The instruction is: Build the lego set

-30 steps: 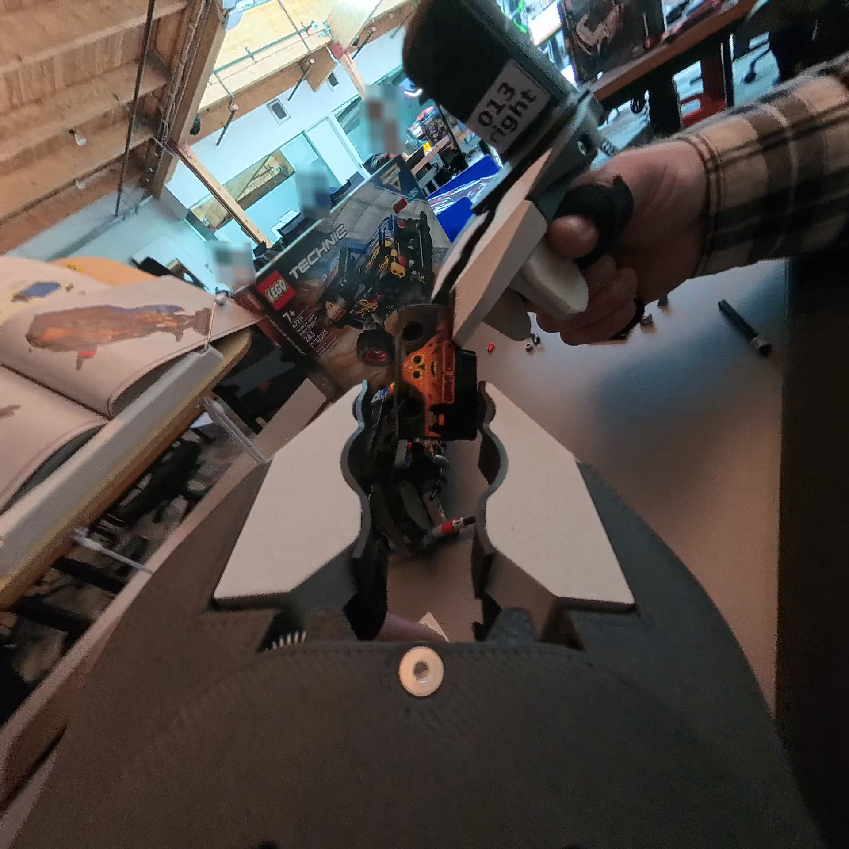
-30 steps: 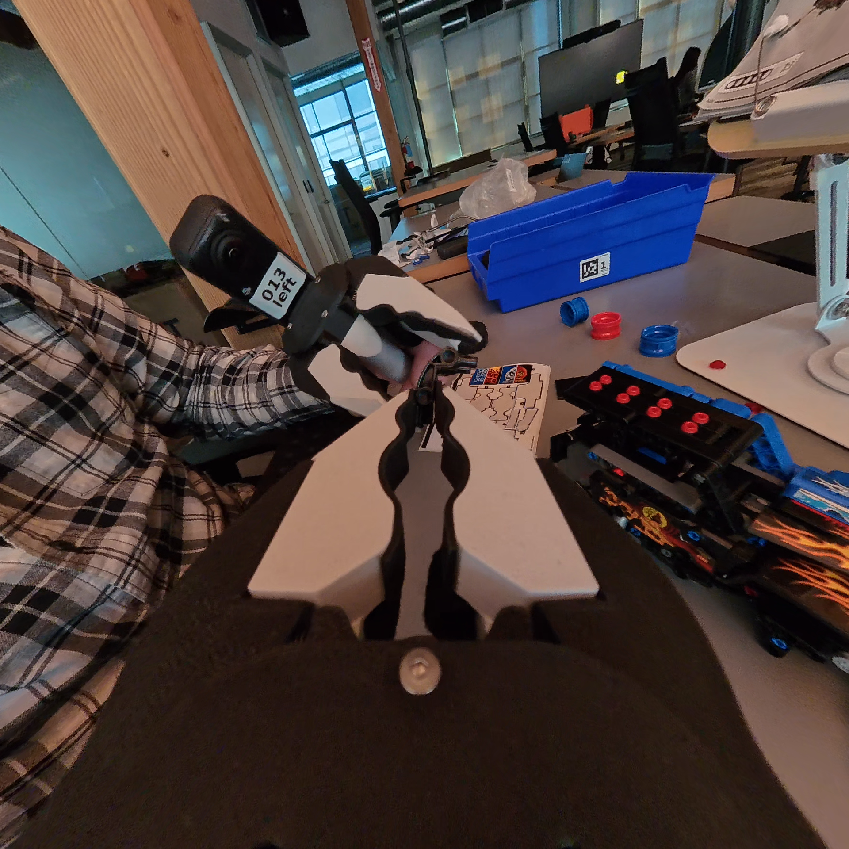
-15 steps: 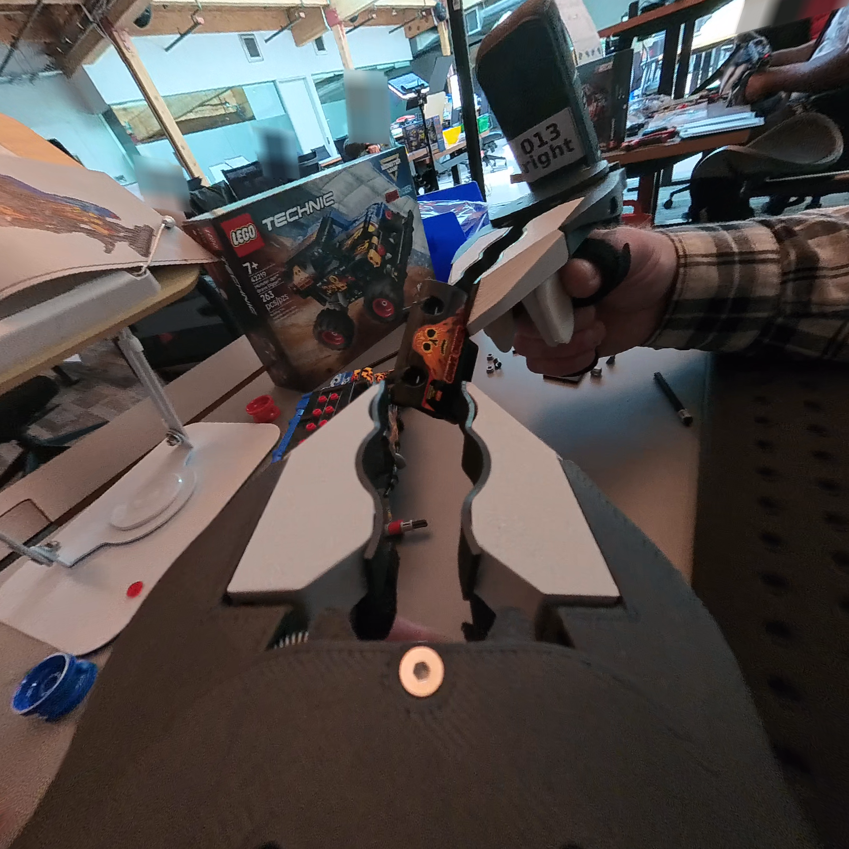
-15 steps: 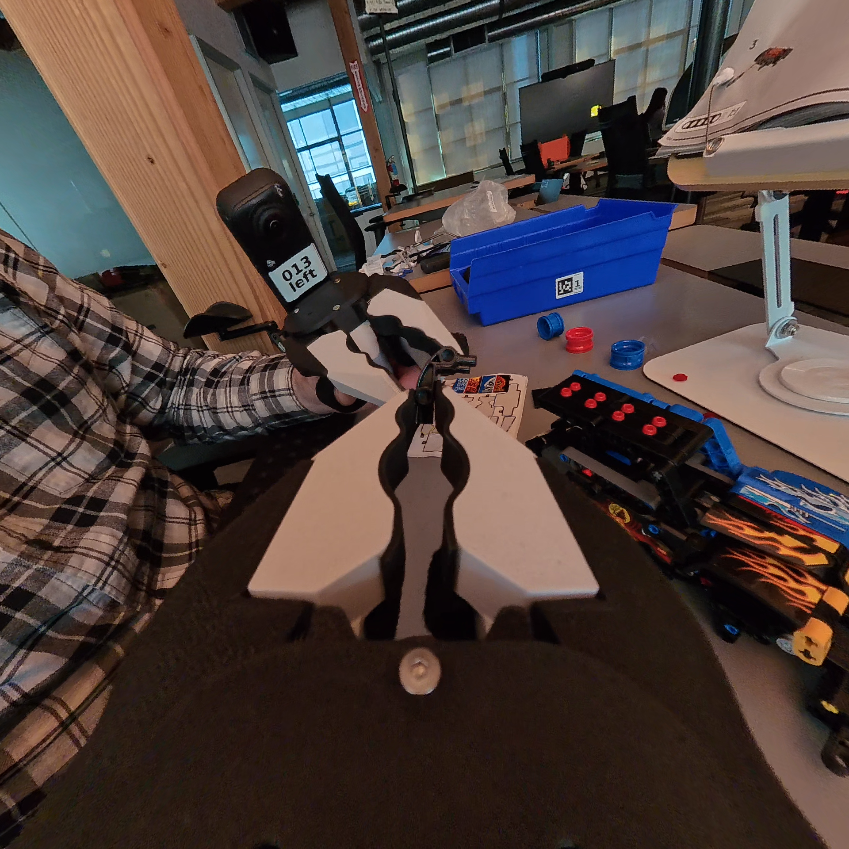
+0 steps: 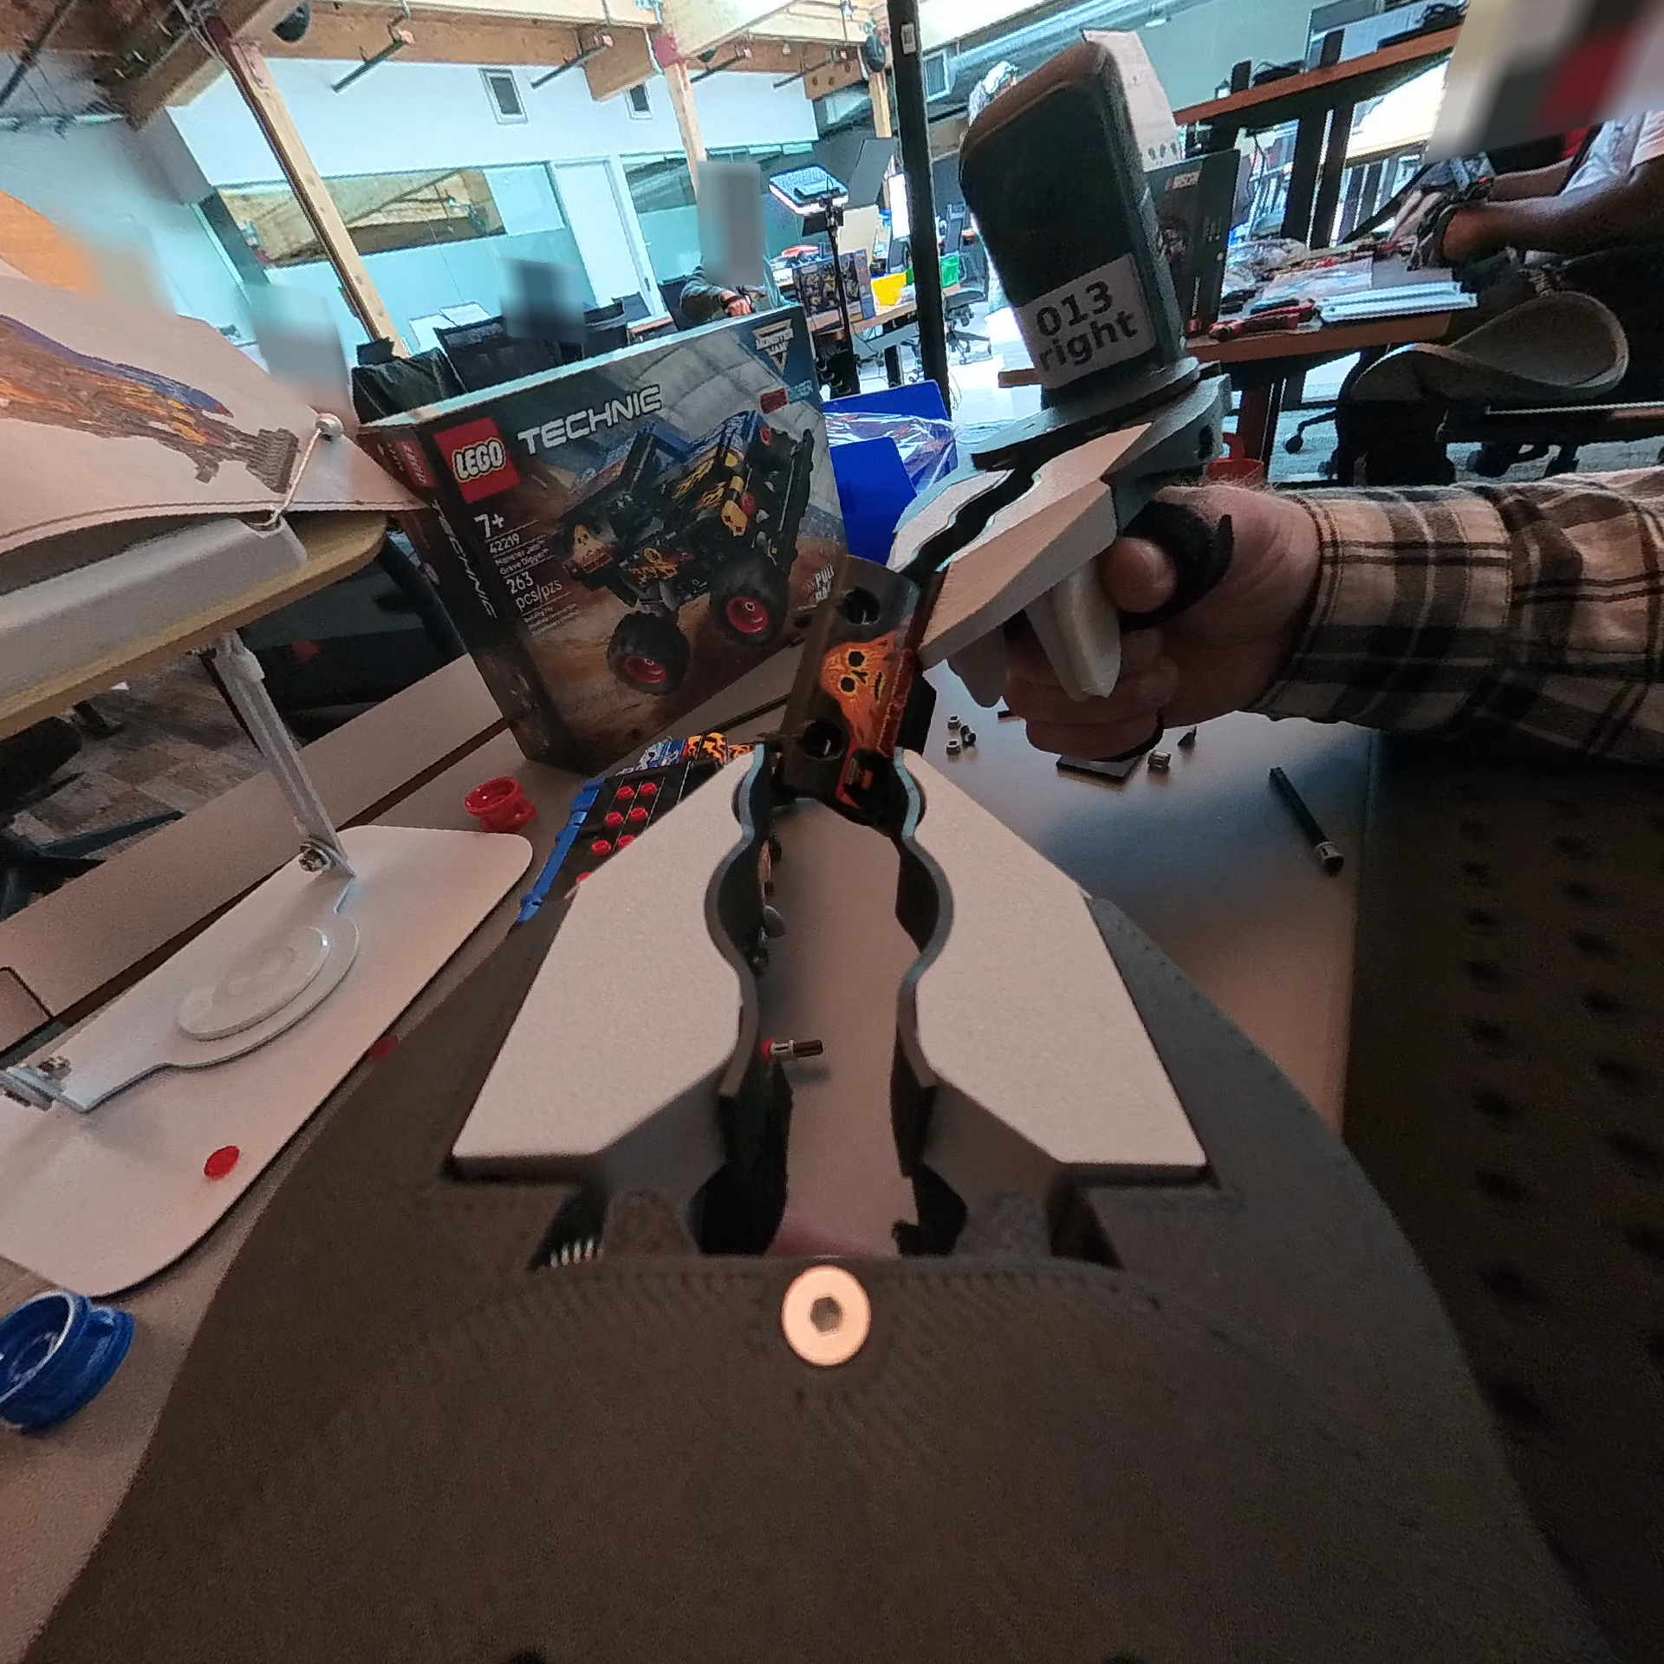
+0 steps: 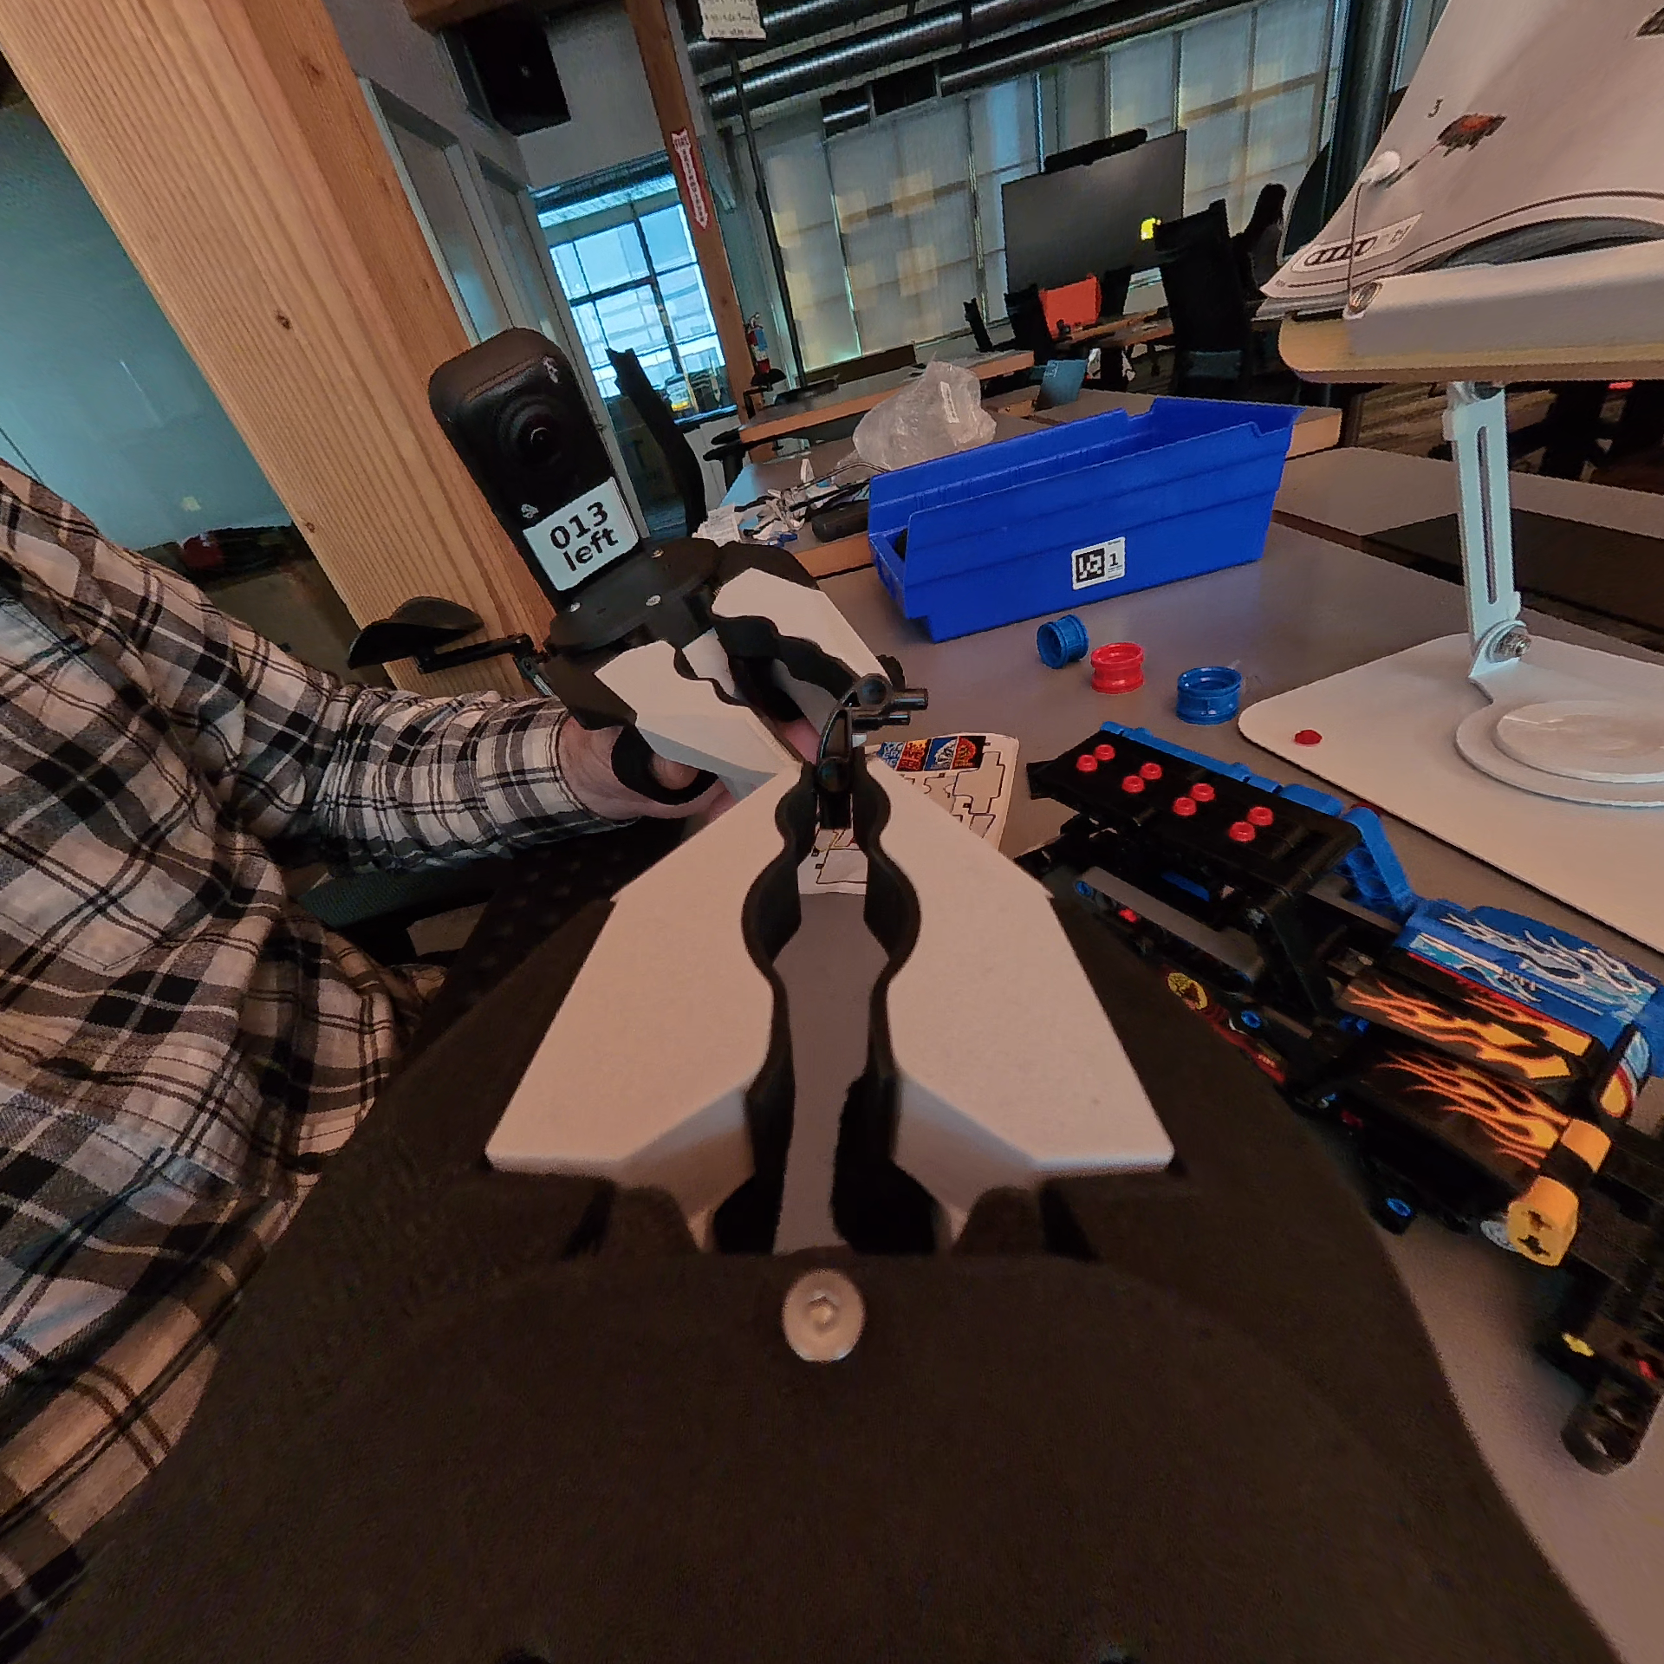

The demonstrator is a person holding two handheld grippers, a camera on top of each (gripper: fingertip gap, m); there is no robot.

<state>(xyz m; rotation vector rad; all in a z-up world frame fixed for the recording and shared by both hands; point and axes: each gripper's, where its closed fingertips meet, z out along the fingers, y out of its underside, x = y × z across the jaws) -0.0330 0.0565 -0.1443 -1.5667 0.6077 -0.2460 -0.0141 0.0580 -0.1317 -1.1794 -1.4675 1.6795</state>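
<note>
Lego panel (image 5: pixel 851 698), a flat black piece with round holes and an orange flame-and-skull sticker, is held above the grey table (image 5: pixel 1125 864), pinched at its lower end between the tips of the left gripper (image 5: pixel 828 792), whose jaws are closed onto it. Its upper edge is nipped by the right gripper (image 5: pixel 918 603), also closed on it; in the right wrist view the panel shows edge-on as a thin black sliver (image 6: pixel 837 765) between that gripper's (image 6: pixel 833 792) white, wavy-edged fingers (image 6: pixel 684 981). Both tools have matte white wedge-shaped fingers with black scalloped inner pads, on textured dark bodies. A hand (image 5: pixel 1162 648) in a plaid sleeve grips the right tool's handle.

Just beyond, on the table, lies the partly built truck (image 6: pixel 1351 972): black beams, blue frame, red studs, glossy flame panels. Beside it lies a sticker sheet (image 6: pixel 945 774). Farther off sit red (image 6: pixel 1116 668) and blue (image 6: pixel 1207 693) ribbed wheel hubs, a white stand base (image 6: pixel 1405 747), the printed cardboard set box (image 5: pixel 612 540) and a blue plastic bin (image 6: pixel 1080 513).
</note>
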